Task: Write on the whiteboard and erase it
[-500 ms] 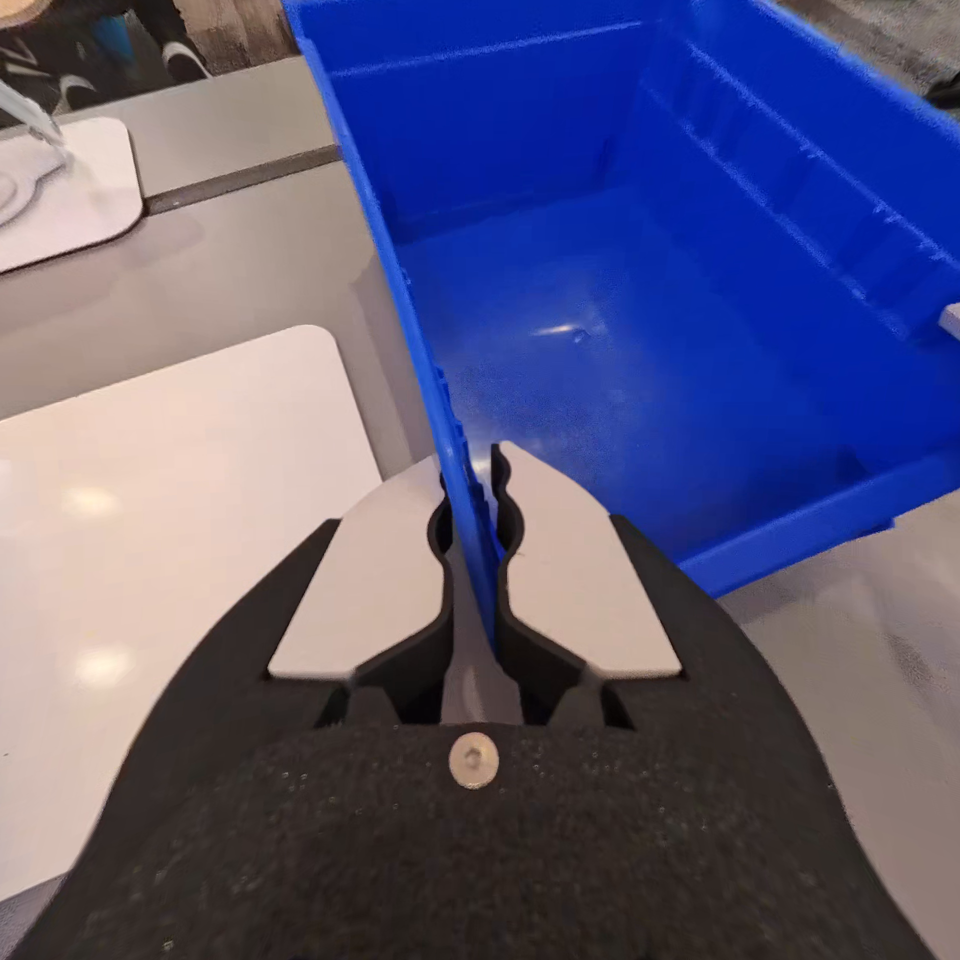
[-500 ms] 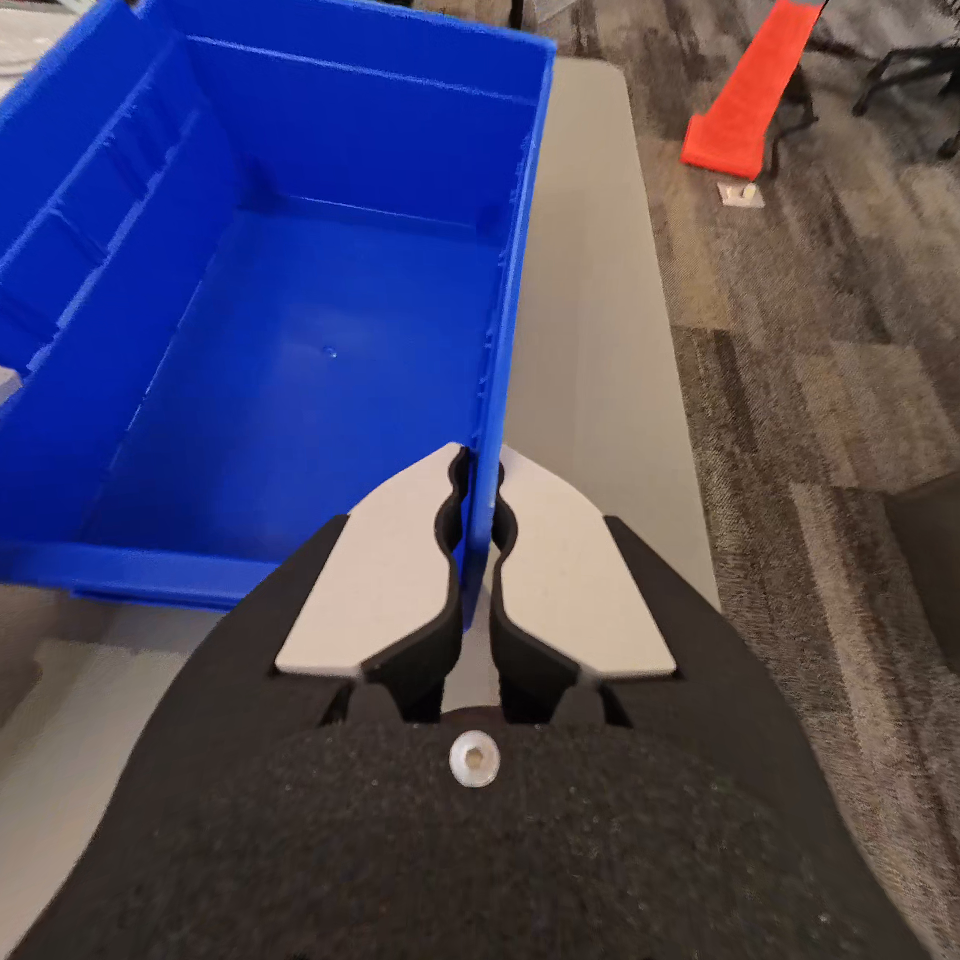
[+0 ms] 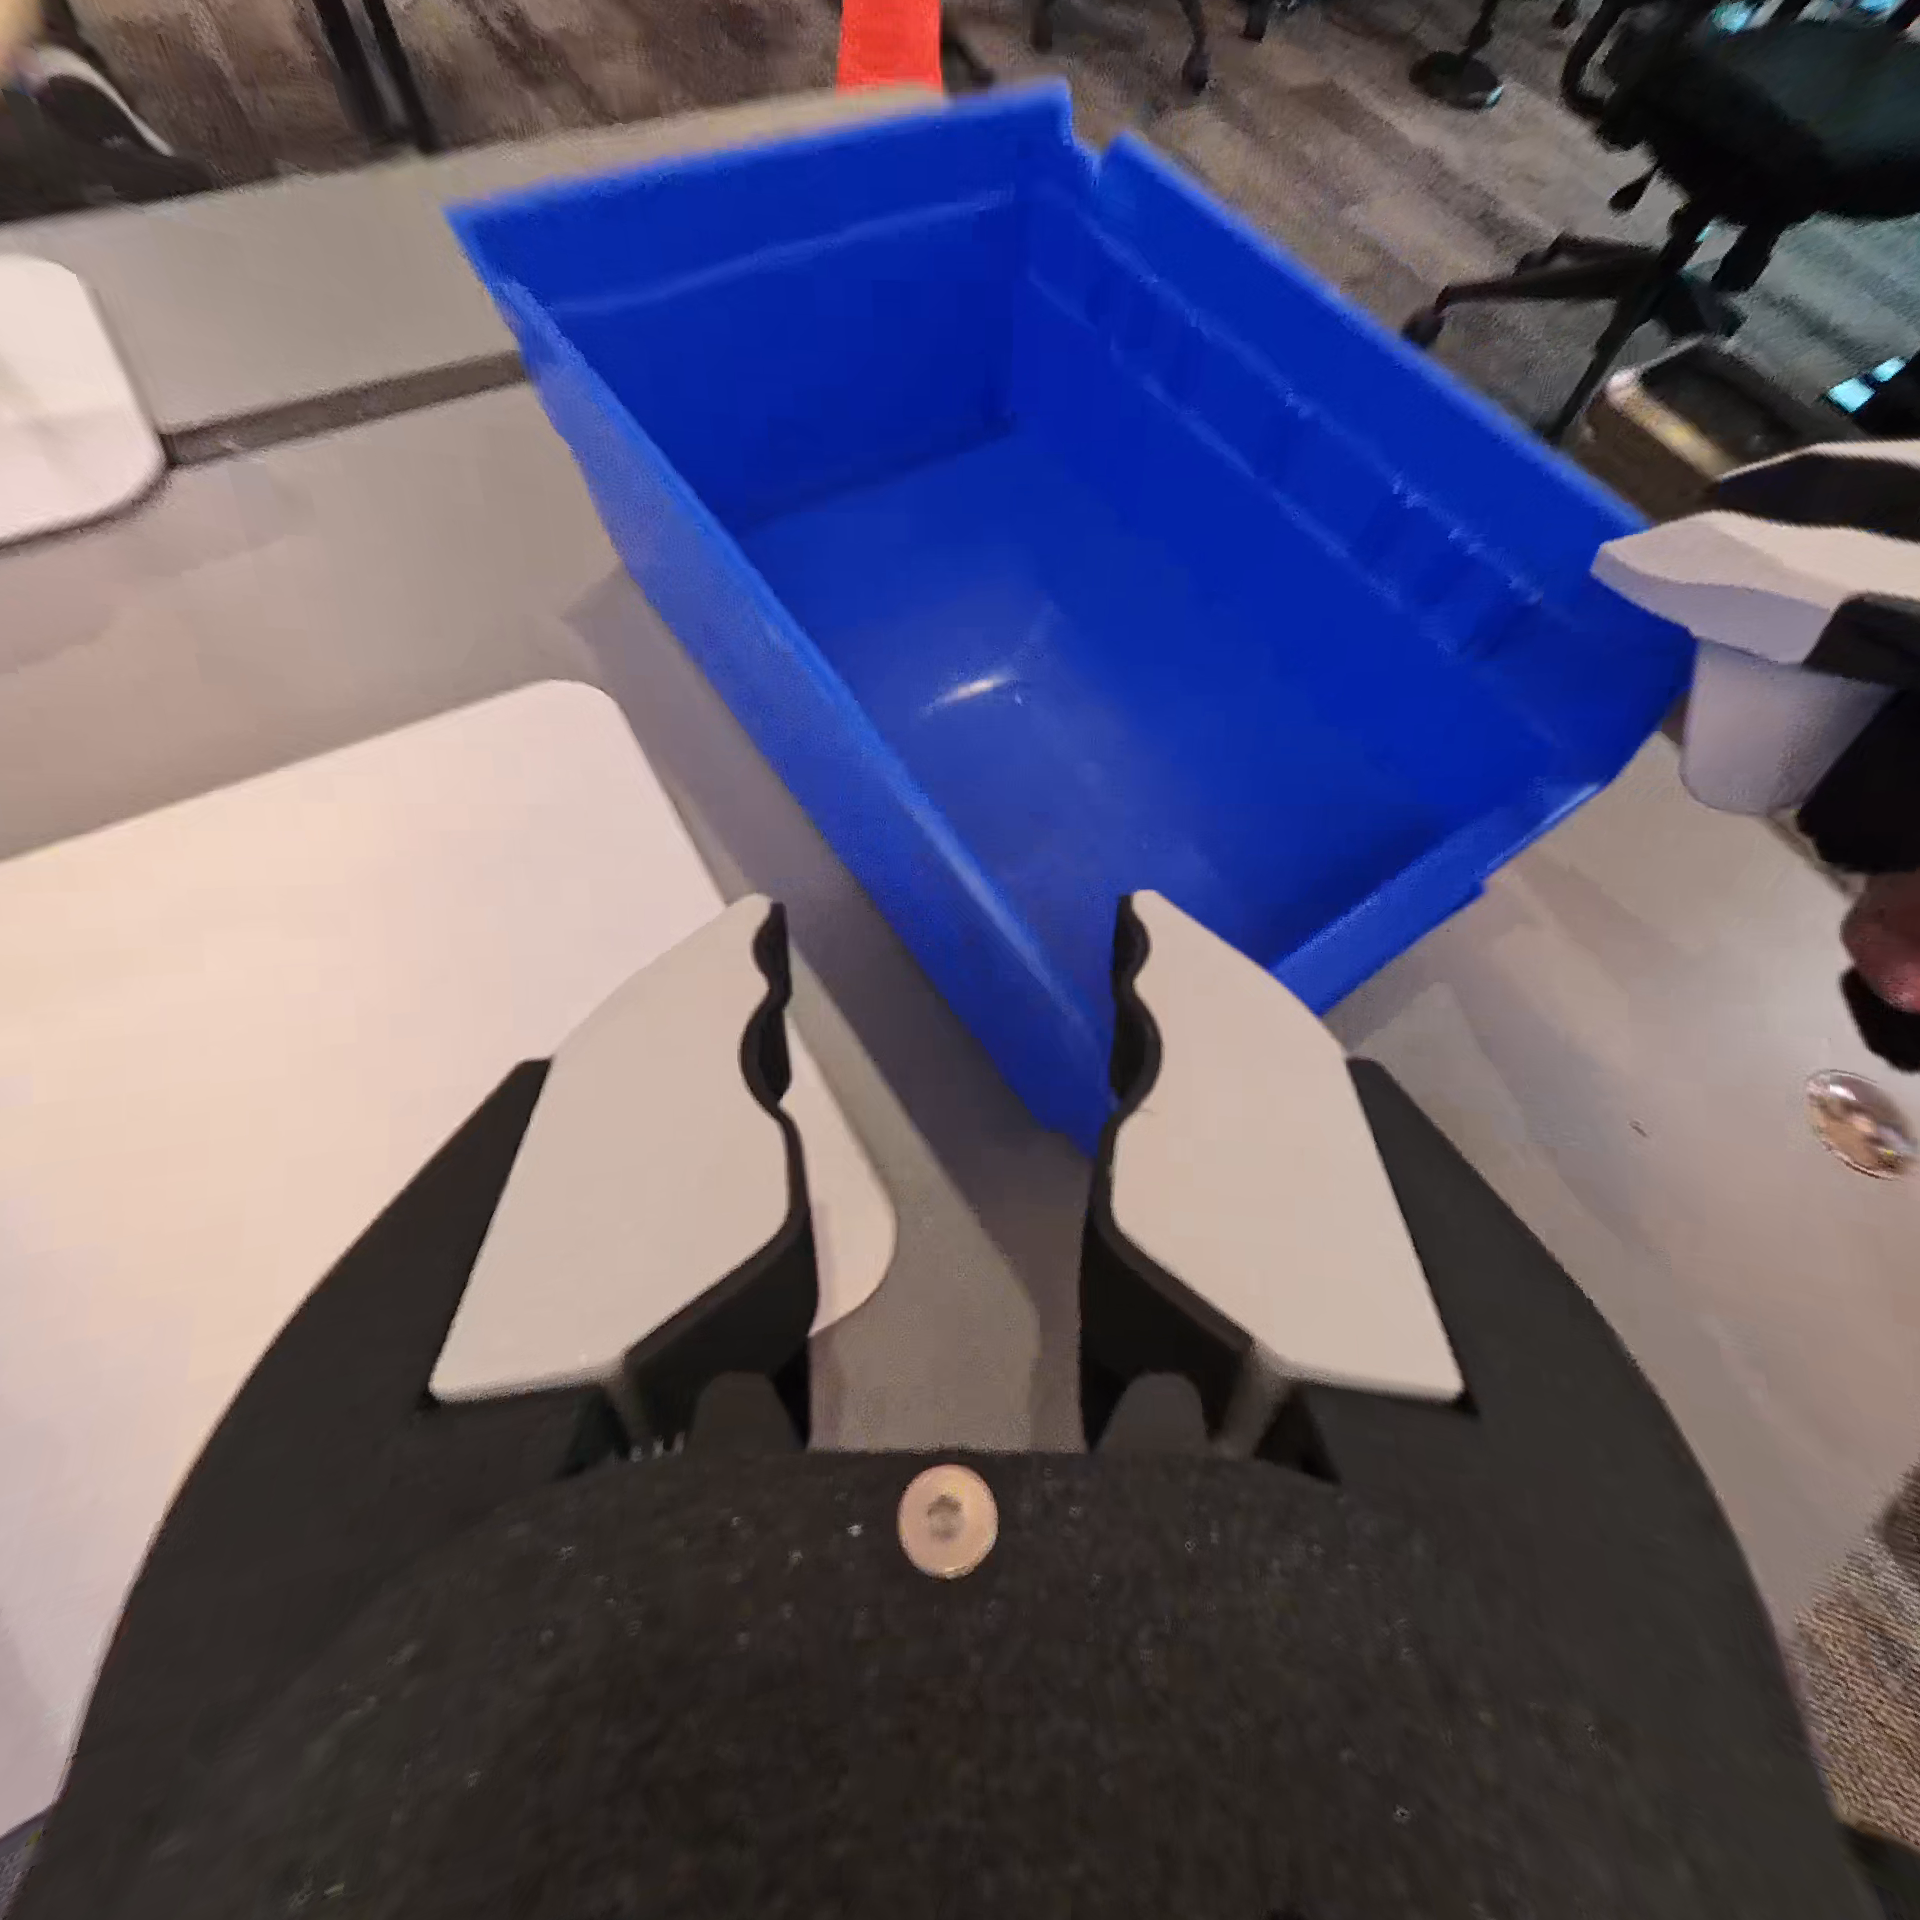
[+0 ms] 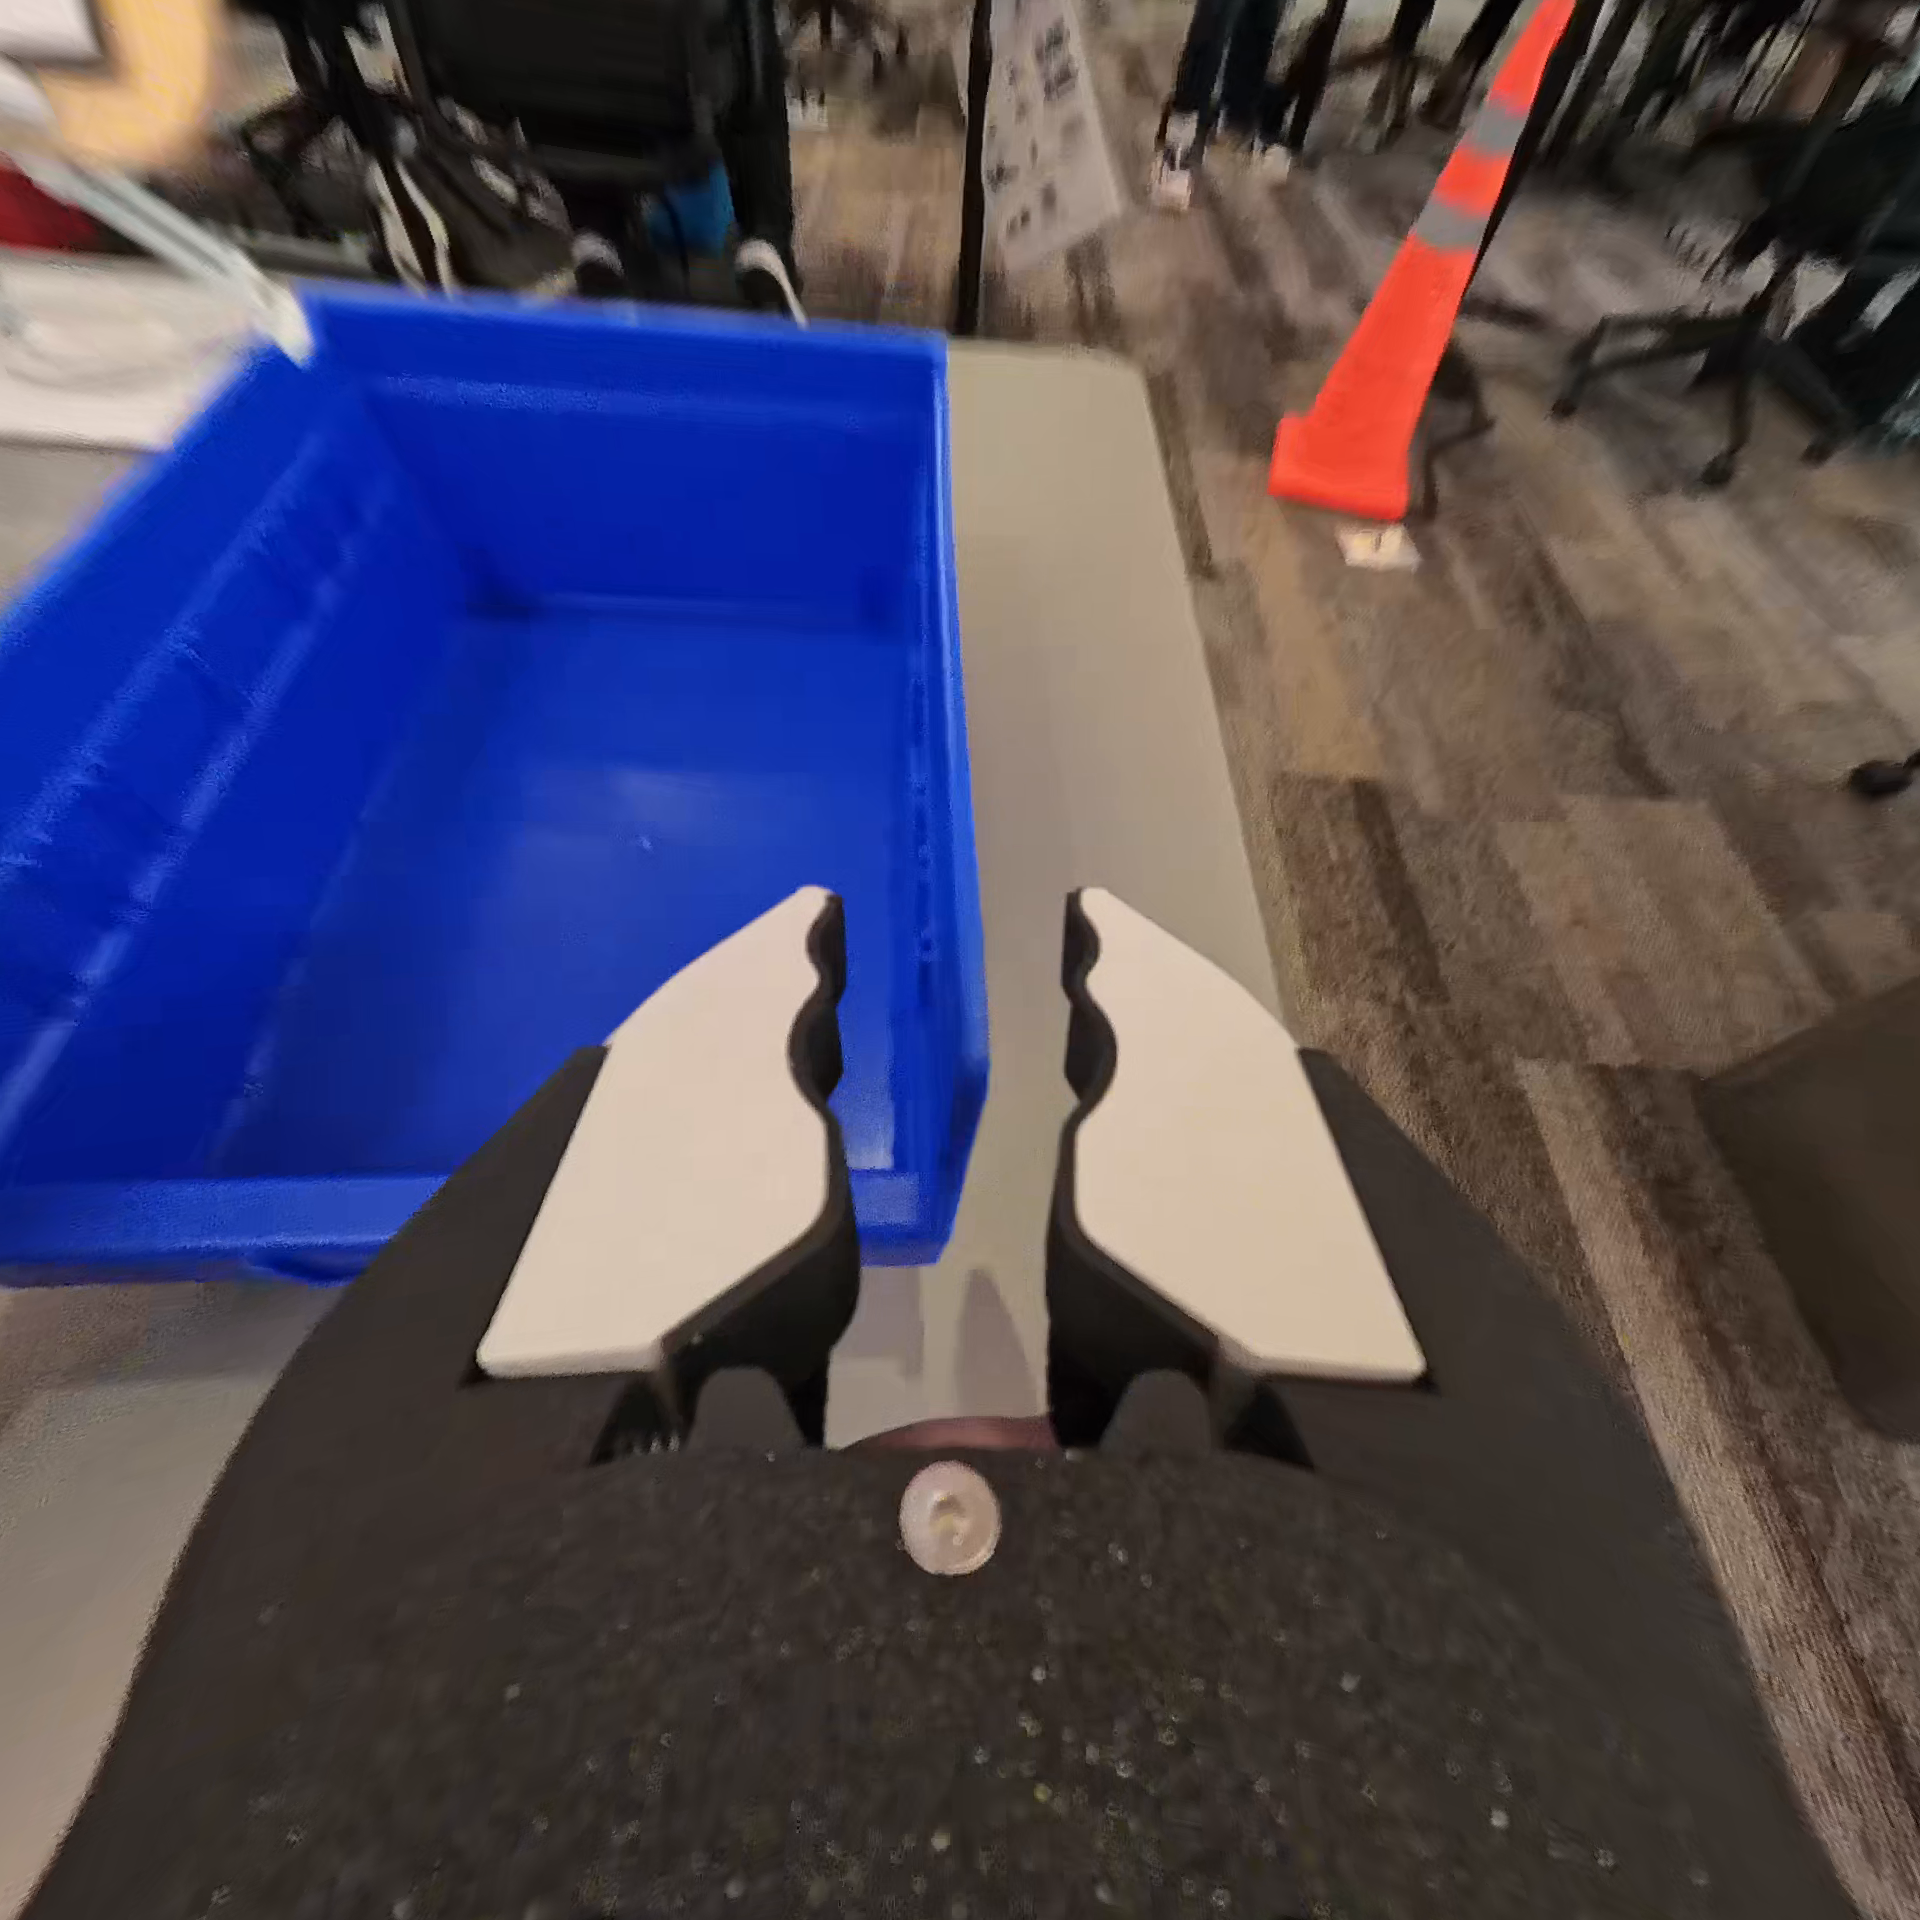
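We see the left gripper (image 3: 948,971) with its fingers spread wide and nothing between them. It hangs above the near left corner of the blue bin (image 3: 727,436); we cannot tell whether the right finger touches the bin wall.

The right gripper (image 4: 954,940) is spread too and holds nothing. Its gap straddles the bin's (image 4: 940,727) right wall from above, with the left finger over the bin's inside and the right finger over the grey table (image 4: 1081,644). In the left wrist view that same gripper (image 3: 1756,665) shows at the right edge, at the bin's right rim; whether it touches, we cannot tell. A person's hand (image 3: 1881,956) shows below it.

The bin stands on the table (image 3: 332,343) and we see only bare floor inside it.

The whiteboard (image 3: 312,987) lies flat on the table, left of the bin and just beside it, partly under the left finger in the view. Its surface looks blank. A second white board (image 3: 62,416) lies farther back left, past a seam in the table top.

An orange cone (image 4: 1403,312) stands on the carpet (image 4: 1558,883) to the right of the table. Black office chairs (image 3: 1745,156) stand behind. Both views are motion-blurred, so we cannot make out fine detail.
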`<state>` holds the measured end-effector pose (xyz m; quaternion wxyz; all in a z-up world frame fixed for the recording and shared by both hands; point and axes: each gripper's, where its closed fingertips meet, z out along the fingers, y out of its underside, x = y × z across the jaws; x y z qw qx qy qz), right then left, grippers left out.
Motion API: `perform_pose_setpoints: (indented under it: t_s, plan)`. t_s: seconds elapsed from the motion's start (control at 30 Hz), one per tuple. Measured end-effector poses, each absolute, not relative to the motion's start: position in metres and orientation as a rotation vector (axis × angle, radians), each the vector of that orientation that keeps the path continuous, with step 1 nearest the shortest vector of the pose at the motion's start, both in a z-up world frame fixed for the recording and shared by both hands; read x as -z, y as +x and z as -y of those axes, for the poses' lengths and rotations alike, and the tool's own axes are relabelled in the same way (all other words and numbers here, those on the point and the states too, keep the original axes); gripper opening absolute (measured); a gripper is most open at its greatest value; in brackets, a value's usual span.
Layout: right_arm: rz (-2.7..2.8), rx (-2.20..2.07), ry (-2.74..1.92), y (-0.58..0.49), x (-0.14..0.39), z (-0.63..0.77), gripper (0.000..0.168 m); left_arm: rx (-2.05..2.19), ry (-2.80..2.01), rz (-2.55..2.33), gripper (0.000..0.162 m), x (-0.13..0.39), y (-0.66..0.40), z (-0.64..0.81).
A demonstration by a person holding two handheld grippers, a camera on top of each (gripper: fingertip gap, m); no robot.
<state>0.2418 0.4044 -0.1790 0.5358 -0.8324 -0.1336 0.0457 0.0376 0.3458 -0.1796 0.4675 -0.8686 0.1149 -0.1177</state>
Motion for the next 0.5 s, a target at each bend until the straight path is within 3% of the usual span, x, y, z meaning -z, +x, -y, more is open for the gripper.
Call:
perform_pose_setpoints:
  t_s: [0.17, 0.3, 0.4, 0.5]
  plan:
    - [0.388, -0.335, -1.7, 0.193, 0.078, -0.369, 0.053, 0.297, -1.994, -0.244, 0.06, 0.095, -0.069, -0.3]
    - [0.568, -0.489, -1.536, 0.098, 0.027, -0.324, 0.057, -0.015, -2.007, -0.16, 0.062, 0.083, -0.211, -0.256]
    - [0.734, -0.59, -1.535, 0.001, 0.039, -0.29, 0.064, -0.264, -2.104, -0.06, 0.066, 0.116, -0.313, -0.212]
    - [0.859, -0.772, -1.667, -0.099, 0.092, -0.249, 0.075, -0.147, -2.214, 0.1, 0.067, 0.164, -0.354, -0.17]
